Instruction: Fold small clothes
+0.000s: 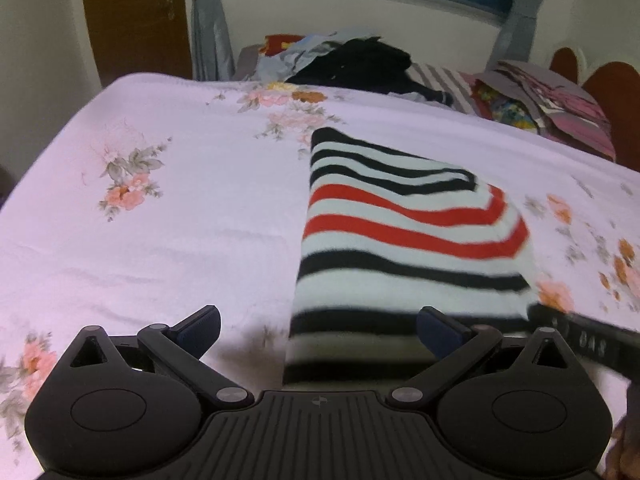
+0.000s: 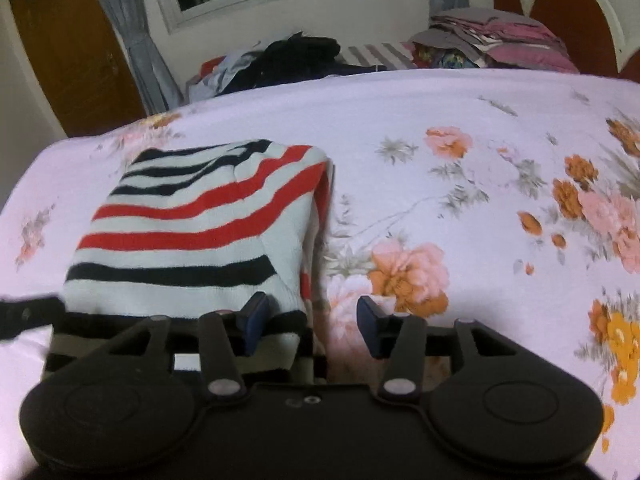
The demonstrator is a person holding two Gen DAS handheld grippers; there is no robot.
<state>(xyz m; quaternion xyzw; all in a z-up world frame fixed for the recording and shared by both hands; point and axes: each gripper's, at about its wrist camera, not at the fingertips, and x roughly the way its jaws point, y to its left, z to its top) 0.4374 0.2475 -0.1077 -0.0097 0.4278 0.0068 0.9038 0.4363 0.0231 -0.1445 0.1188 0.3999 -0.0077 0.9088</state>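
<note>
A folded knit garment with black, red and white stripes (image 1: 400, 240) lies on the floral bed sheet (image 1: 160, 200); it also shows in the right wrist view (image 2: 192, 232). My left gripper (image 1: 320, 330) is open and empty at the garment's near left corner, its right finger over the cloth. My right gripper (image 2: 312, 324) is open and empty at the garment's near right corner, its left finger (image 2: 256, 316) over the edge. The right gripper's finger shows in the left wrist view (image 1: 580, 332); the left gripper's finger shows in the right wrist view (image 2: 28, 312).
A heap of dark and mixed clothes (image 1: 352, 64) lies beyond the bed's far edge. A stack of folded pink and grey clothes (image 2: 496, 40) sits at the far right by the headboard (image 2: 568, 12). A brown door (image 1: 136, 16) and curtained window stand behind.
</note>
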